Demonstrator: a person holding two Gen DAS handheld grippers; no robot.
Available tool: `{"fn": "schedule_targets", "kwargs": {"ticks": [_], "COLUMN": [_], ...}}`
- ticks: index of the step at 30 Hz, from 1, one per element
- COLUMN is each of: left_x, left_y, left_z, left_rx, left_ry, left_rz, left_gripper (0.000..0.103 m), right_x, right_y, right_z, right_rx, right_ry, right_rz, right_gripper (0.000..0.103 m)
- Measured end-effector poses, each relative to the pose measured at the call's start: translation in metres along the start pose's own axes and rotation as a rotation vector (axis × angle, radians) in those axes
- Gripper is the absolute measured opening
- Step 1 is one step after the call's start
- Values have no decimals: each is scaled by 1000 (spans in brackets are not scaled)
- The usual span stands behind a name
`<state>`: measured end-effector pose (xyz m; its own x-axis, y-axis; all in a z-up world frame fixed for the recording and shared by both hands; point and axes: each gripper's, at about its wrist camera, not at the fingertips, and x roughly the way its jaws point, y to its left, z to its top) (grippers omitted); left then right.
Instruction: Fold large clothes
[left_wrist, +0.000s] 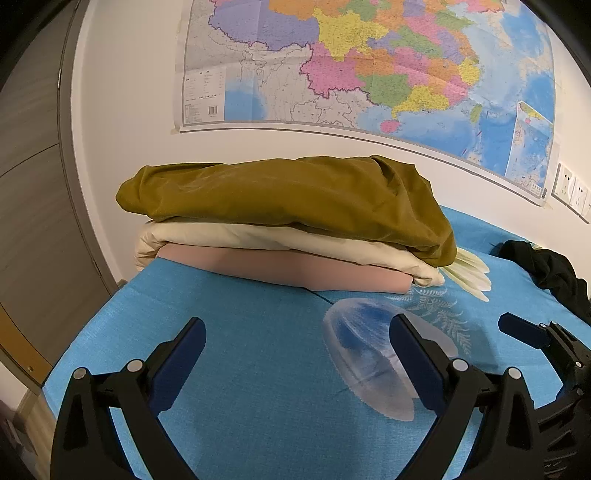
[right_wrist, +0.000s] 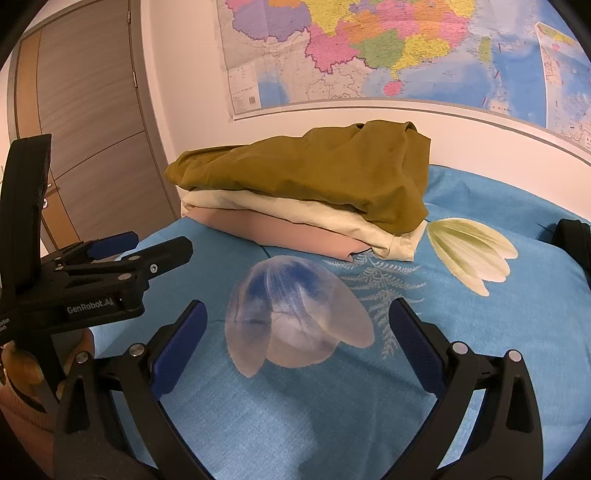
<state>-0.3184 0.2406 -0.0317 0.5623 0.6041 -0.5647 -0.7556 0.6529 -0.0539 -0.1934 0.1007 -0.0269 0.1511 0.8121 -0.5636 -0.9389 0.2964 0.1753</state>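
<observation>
1. Left gripper (left_wrist: 297, 363) and right gripper (right_wrist: 297, 345): both spread wide, holding nothing.
2. Black garment (left_wrist: 546, 273) lies crumpled well right of the folded stack (left_wrist: 288, 218).
3. Risk: a 1-layer pinch could drag it, or nudge the stack.

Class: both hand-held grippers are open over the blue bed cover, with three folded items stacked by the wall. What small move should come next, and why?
Probably swing the right hand-held gripper toward the black garment lying crumpled at the right. The stack already looks folded, and both hand-held grippers, including the left, hold nothing.
</observation>
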Motion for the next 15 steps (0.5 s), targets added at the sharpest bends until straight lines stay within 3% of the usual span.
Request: {"fn": "schedule_targets", "kwargs": {"ticks": [15], "left_x": [0], "left_y": [-3], "left_z": [-1], "left_rx": [4], "left_ry": [-2], "left_rz": [-2], "left_gripper": [96], "right_x": [-2], "right_y": [-3], "right_z": [0], "right_rx": [7], "right_ry": [-5], "right_rz": [0], "right_gripper": [97]}}
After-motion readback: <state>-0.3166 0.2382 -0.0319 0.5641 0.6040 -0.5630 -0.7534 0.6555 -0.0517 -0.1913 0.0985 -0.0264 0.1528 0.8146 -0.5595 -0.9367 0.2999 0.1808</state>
